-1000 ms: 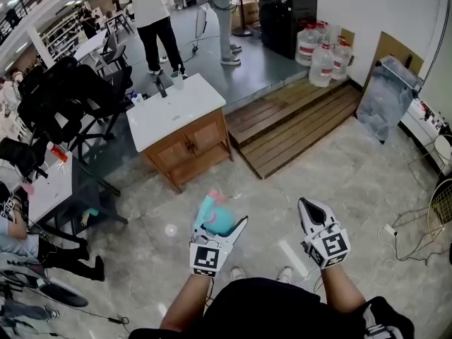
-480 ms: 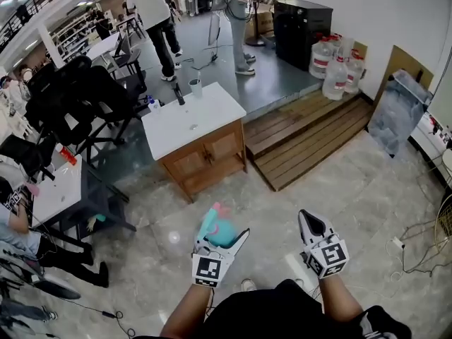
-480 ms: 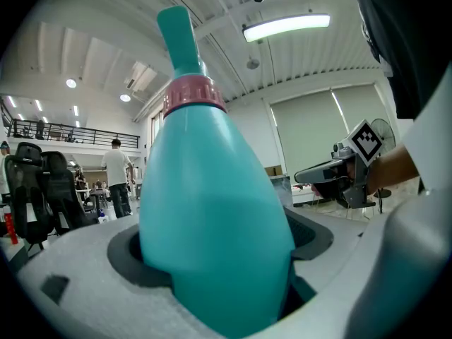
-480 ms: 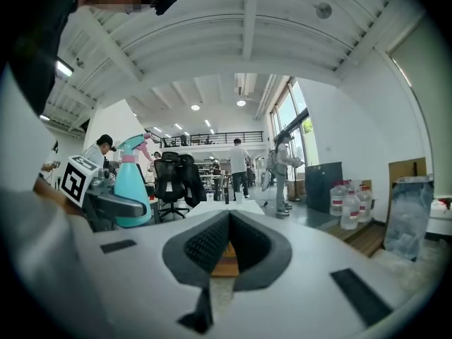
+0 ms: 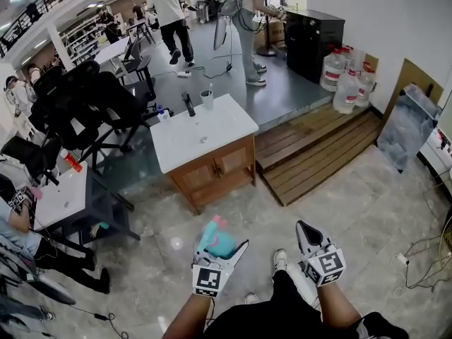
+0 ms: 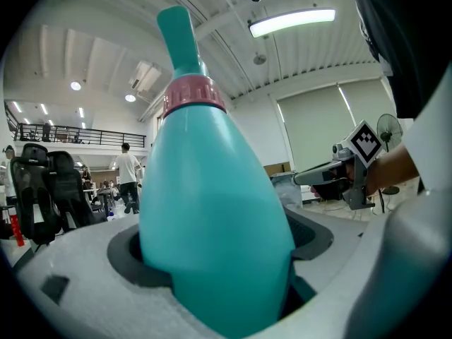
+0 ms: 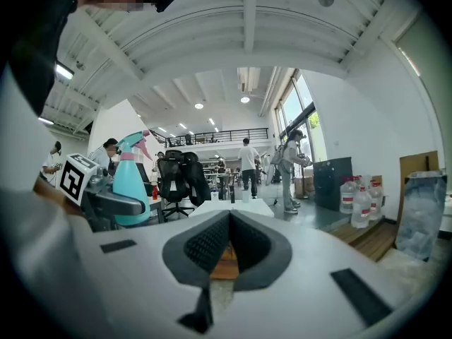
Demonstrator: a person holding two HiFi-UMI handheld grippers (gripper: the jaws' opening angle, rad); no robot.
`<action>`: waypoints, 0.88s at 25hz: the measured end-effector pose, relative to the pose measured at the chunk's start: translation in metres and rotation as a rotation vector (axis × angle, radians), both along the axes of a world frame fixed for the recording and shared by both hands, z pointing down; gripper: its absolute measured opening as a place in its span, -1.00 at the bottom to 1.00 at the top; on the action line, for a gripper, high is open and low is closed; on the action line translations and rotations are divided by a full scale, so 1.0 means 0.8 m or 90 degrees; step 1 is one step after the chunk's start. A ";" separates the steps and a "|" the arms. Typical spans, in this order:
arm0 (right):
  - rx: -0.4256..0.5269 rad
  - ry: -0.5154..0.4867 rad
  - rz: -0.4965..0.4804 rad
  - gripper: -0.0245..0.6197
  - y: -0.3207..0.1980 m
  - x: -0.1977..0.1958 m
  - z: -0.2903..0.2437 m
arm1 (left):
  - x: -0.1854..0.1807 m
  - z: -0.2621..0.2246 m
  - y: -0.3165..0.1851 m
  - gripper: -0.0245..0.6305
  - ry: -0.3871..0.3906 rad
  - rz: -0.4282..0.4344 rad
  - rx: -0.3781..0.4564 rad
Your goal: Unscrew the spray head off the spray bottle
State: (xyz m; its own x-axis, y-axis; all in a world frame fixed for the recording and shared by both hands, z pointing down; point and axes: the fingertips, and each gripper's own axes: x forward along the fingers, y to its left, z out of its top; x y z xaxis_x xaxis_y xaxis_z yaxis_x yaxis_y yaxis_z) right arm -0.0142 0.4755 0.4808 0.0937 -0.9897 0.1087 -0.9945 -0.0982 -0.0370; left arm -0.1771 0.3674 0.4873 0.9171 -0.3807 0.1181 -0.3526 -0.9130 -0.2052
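Observation:
A teal spray bottle (image 5: 216, 240) with a pink collar (image 6: 194, 94) and a teal spray head (image 6: 177, 34) stands upright in my left gripper (image 5: 224, 247), whose jaws are shut on its body. The bottle fills the left gripper view (image 6: 212, 217). My right gripper (image 5: 306, 233) is shut with nothing between its jaws, held level to the right of the bottle and apart from it. In the right gripper view the bottle (image 7: 131, 182) shows at the left, with its pink trigger at the top.
A wooden cabinet with a white top (image 5: 205, 129) stands ahead; a cup (image 5: 207, 99) and a dark bottle stand on it. A wooden platform (image 5: 318, 150) lies right of it, with water jugs (image 5: 347, 83) behind. Black chairs (image 5: 85, 101) and desks stand at the left. People walk in the background.
Both grippers and the bottle have come nearer to the white-topped cabinet as the person walks forward. The grip on the bottle is unchanged.

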 end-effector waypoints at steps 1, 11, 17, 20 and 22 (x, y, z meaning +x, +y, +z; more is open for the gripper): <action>0.002 0.000 -0.003 -0.91 -0.009 0.005 0.000 | 0.004 0.000 -0.007 0.52 -0.001 -0.002 0.002; 0.012 0.000 -0.050 -0.91 -0.103 0.086 -0.012 | 0.069 -0.008 -0.090 0.52 -0.005 -0.056 -0.001; 0.013 -0.004 -0.092 -0.91 -0.163 0.139 -0.022 | 0.120 -0.019 -0.142 0.52 -0.008 -0.091 0.010; 0.015 0.003 -0.111 -0.91 -0.186 0.170 -0.021 | 0.142 -0.016 -0.160 0.52 -0.016 -0.112 0.005; 0.014 0.001 -0.122 -0.91 -0.202 0.189 -0.019 | 0.156 -0.014 -0.174 0.52 -0.020 -0.124 0.003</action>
State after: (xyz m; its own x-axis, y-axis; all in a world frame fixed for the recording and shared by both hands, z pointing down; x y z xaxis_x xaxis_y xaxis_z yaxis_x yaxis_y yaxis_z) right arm 0.1367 0.3140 0.4653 -0.0965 -0.9915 0.0872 -0.9950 0.0937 -0.0357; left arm -0.0525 0.2281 0.4764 0.8218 -0.5516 0.1430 -0.5162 -0.8269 -0.2231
